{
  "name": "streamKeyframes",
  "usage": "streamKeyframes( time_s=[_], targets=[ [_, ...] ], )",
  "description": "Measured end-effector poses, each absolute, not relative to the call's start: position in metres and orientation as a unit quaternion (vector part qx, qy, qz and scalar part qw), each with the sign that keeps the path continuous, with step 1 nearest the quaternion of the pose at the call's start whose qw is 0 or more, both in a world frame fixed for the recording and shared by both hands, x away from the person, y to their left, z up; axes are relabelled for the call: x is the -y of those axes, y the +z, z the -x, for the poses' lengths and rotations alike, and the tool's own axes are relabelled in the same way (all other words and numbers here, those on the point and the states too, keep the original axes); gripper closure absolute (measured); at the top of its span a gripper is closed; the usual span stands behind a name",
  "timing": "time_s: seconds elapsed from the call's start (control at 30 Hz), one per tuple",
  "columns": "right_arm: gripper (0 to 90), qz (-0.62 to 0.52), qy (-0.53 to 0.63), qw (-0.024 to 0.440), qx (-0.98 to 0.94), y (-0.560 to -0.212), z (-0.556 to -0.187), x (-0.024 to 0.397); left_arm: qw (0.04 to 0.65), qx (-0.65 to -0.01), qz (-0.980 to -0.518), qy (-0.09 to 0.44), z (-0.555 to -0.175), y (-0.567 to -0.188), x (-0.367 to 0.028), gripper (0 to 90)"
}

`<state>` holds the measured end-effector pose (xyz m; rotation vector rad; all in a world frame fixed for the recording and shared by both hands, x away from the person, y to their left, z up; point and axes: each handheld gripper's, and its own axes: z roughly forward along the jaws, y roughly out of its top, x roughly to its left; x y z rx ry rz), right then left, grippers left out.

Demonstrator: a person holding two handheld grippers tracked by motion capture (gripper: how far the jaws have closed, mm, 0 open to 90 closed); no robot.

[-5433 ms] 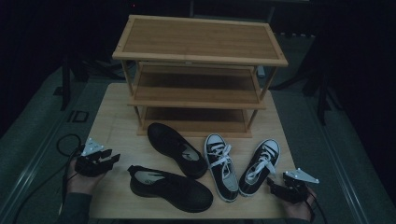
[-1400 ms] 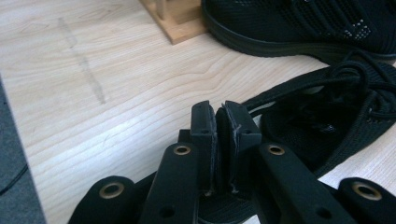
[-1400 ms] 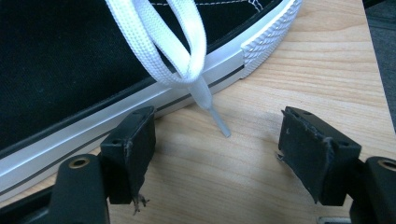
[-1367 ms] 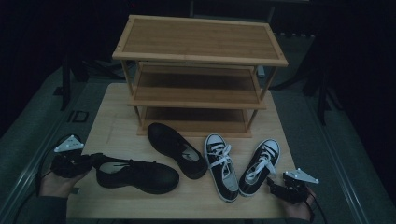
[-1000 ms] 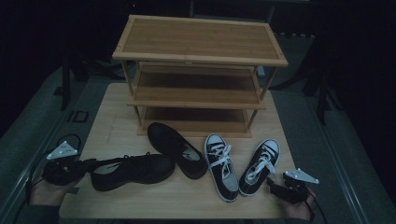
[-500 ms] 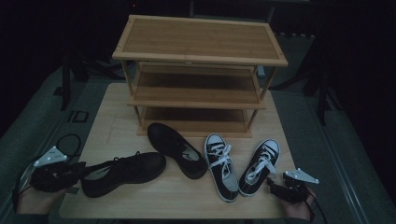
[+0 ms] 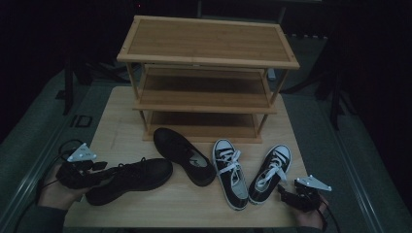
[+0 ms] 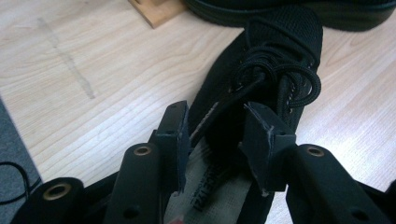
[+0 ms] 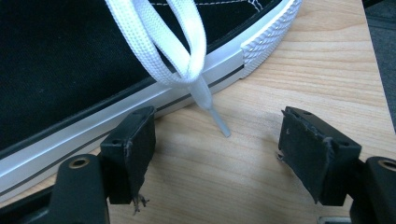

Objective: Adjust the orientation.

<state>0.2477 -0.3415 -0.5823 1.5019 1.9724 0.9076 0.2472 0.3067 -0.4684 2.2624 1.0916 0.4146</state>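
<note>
From the high view, the left gripper (image 7: 94, 171) sits at the table's (image 7: 194, 204) left front corner, black shoe (image 7: 131, 177) stretching away from it rightward. In the left gripper view its jaws have just been opening, straddling the shoe's heel opening. In the right gripper view, the right gripper (image 9: 217, 154) gapes over bare wood, sneaker (image 9: 70, 70) just ahead-left.

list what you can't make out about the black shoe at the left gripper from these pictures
- Heel of the black lace-up shoe: in the high view the left gripper and hand cover it.
- Its toe: cut off by the top edge in the left gripper view.
- Insole label: partly behind the gripper, print too small to read.
- Whether either pad touches the shoe: the jaws, just opening, straddle its collar; contact unclear.
</note>
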Motion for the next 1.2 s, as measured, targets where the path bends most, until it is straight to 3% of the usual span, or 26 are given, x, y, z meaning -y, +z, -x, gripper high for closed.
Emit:
streamKeyframes(
  time_s=[0.2,0.33,0.4,0.97,1.2],
  targets=[
    [26.9,-0.551,0.333,0.248,-0.724,-0.582,-0.248,0.341,0.264,-0.400,-0.865,0.149,-0.257,-0.475,-0.295,66.6],
    [26.9,-0.551,0.333,0.248,-0.724,-0.582,-0.248,0.342,0.253,-0.399,-0.868,0.151,-0.260,-0.477,-0.293,83.7],
    [26.9,-0.551,0.333,0.248,-0.724,-0.582,-0.248,0.341,0.256,-0.407,-0.864,0.150,-0.261,-0.476,-0.295,86.8],
    [26.9,-0.551,0.333,0.248,-0.724,-0.582,-0.248,0.342,0.264,-0.524,-0.790,0.178,-0.274,-0.465,-0.327,87.6],
    [26.9,-0.551,0.333,0.248,-0.724,-0.582,-0.248,0.342,0.276,-0.532,-0.780,0.180,-0.284,-0.464,-0.323,87.6]
  ],
)
